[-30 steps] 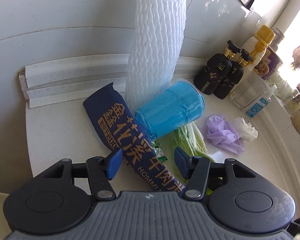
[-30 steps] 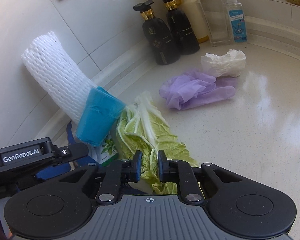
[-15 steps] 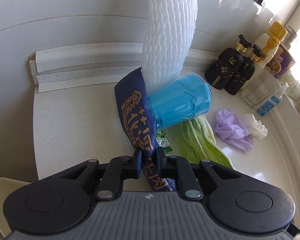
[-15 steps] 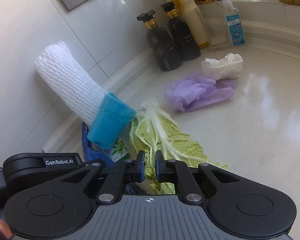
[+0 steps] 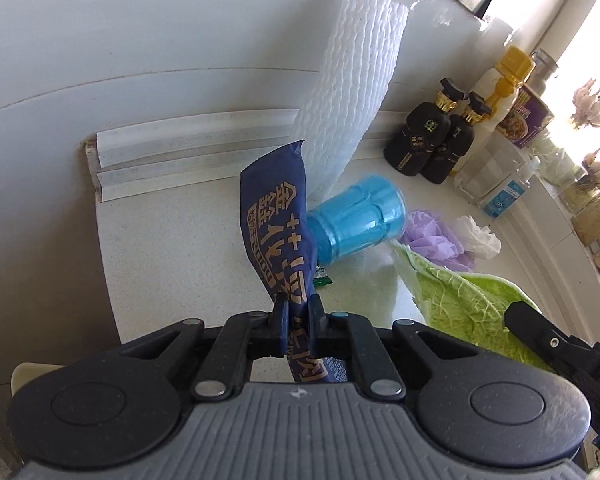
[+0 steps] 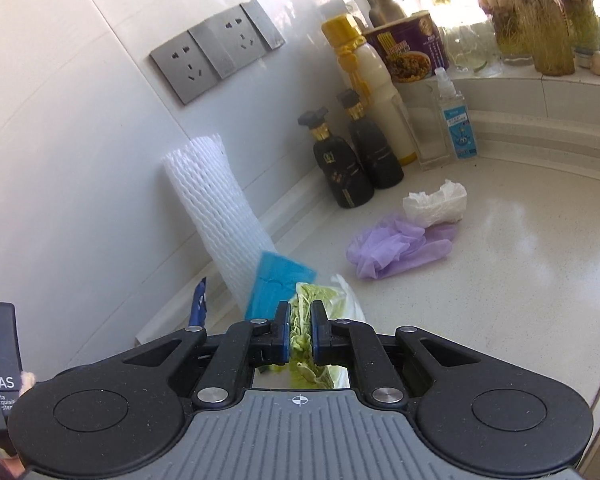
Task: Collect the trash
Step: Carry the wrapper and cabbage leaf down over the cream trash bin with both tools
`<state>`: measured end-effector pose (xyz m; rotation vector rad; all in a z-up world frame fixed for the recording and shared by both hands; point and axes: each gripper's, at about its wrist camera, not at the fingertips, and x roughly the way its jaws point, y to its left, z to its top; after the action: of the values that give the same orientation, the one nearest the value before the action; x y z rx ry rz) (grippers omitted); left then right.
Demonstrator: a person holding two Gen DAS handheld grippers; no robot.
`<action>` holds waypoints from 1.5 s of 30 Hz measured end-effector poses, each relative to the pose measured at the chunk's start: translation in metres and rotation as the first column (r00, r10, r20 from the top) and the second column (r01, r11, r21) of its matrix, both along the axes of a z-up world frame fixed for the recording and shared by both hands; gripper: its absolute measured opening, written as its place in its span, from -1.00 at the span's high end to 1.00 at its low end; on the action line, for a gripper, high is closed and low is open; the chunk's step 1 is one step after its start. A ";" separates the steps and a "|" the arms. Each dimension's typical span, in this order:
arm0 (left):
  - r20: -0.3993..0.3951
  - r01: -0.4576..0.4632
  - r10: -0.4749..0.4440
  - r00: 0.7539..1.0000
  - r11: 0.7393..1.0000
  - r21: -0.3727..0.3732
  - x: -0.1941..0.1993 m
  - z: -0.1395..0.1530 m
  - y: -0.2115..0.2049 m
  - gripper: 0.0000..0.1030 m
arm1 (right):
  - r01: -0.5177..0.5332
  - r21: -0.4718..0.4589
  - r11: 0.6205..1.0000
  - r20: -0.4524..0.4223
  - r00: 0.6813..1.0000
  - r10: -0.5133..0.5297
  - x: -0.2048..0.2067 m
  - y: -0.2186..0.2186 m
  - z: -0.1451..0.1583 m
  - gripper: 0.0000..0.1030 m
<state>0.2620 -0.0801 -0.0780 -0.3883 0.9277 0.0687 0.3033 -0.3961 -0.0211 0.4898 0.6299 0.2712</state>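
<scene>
While both claws grip trash, the lift-off step of the collecting is in hand.

Left claw (image 5: 297, 312) is clenched on a blue wrapper (image 5: 278, 224), which stands up from its fingers above the white table (image 5: 172, 240). Right claw (image 6: 300, 326) is clenched on a green cabbage leaf (image 6: 302, 320), raised off the table. Left behind are a blue cup (image 5: 358, 216) lying on its side against a white foam net (image 5: 352, 92) that leans on the wall, plus a purple glove (image 6: 396, 246) and a crumpled tissue (image 6: 436, 204) touching it. No bin is in view; the next move likely calls for carrying both pieces to one, releasing them, then returning for the rest.
</scene>
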 end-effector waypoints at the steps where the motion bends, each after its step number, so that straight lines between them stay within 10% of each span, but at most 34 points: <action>1: 0.004 0.003 -0.003 1.000 1.000 0.000 -0.002 0.003 0.001 0.85 | 0.004 0.001 1.000 0.004 1.000 -0.004 -0.003 -0.001 0.004 0.82; 26: -0.003 0.185 -0.185 0.983 0.979 0.087 -0.067 0.046 0.051 0.85 | -0.086 0.095 0.992 0.086 0.993 0.078 -0.080 0.038 0.067 0.82; 45: -0.133 0.121 -0.101 0.986 0.982 0.147 -0.107 -0.005 0.145 0.85 | -0.344 0.137 0.929 -0.049 0.934 0.353 -0.105 0.174 0.013 0.82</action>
<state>0.1553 0.0647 -0.0829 -0.1892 1.0584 0.0625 0.1980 -0.2219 -0.0080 0.5090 0.7748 0.6368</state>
